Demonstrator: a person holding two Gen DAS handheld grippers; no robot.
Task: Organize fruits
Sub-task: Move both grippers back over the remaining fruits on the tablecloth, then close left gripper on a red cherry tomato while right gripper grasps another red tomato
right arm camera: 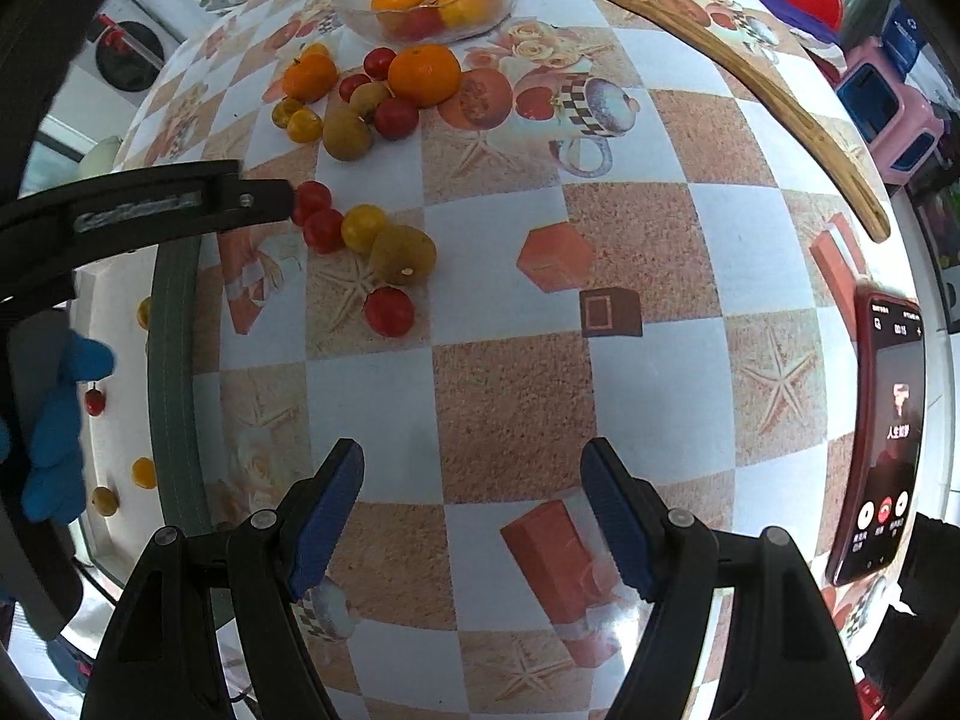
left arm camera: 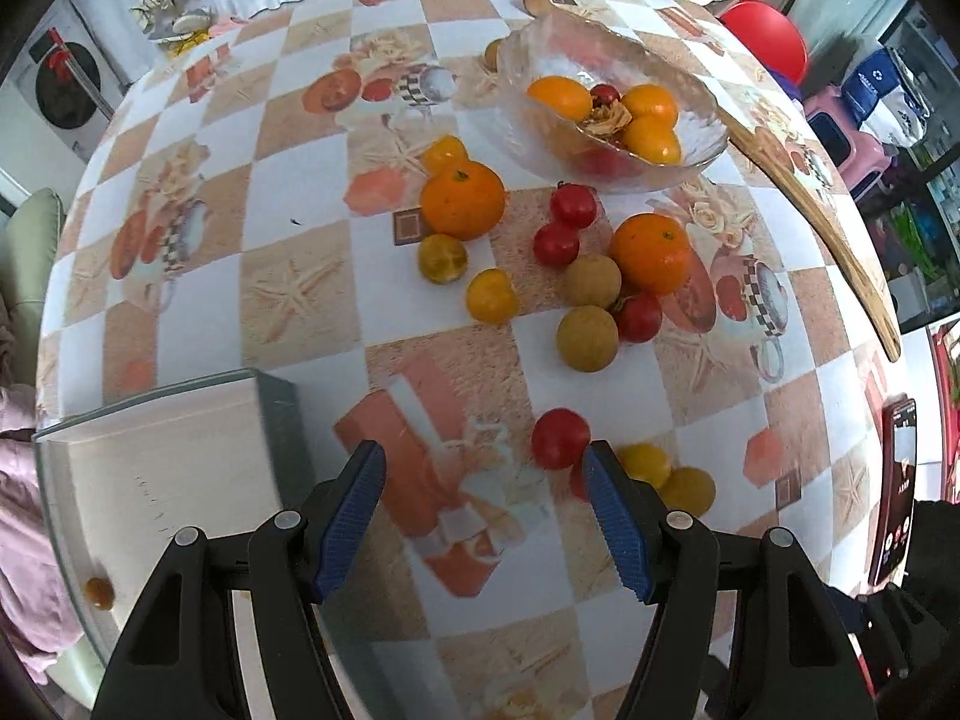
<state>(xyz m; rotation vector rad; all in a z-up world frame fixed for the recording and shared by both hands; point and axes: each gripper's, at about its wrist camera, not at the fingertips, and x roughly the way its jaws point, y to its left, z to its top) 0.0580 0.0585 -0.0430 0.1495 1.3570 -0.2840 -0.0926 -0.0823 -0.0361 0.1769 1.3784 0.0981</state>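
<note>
My left gripper (left arm camera: 483, 462) hangs open over the patterned tablecloth, nothing between its blue pads. A red tomato (left arm camera: 560, 438) lies just past its right fingertip, with two yellow tomatoes (left arm camera: 645, 465) behind that finger. Further off lie two oranges (left arm camera: 462, 198), red tomatoes (left arm camera: 573, 204), brown round fruits (left arm camera: 587, 339) and yellow tomatoes (left arm camera: 492, 295). A glass bowl (left arm camera: 612, 114) holds oranges and red fruit. My right gripper (right arm camera: 473, 462) is open over bare cloth, apart from a near cluster of tomatoes (right arm camera: 324, 231) and a greenish-brown fruit (right arm camera: 403, 255).
A white tray (left arm camera: 156, 450) with a grey rim sits at the table's left edge, with small fruits (right arm camera: 144, 473) in it. A phone (right arm camera: 882, 438) lies at the right. A curved wooden strip (left arm camera: 810, 198) rims the far right edge. A blue-gloved hand (right arm camera: 60, 420) is at the left.
</note>
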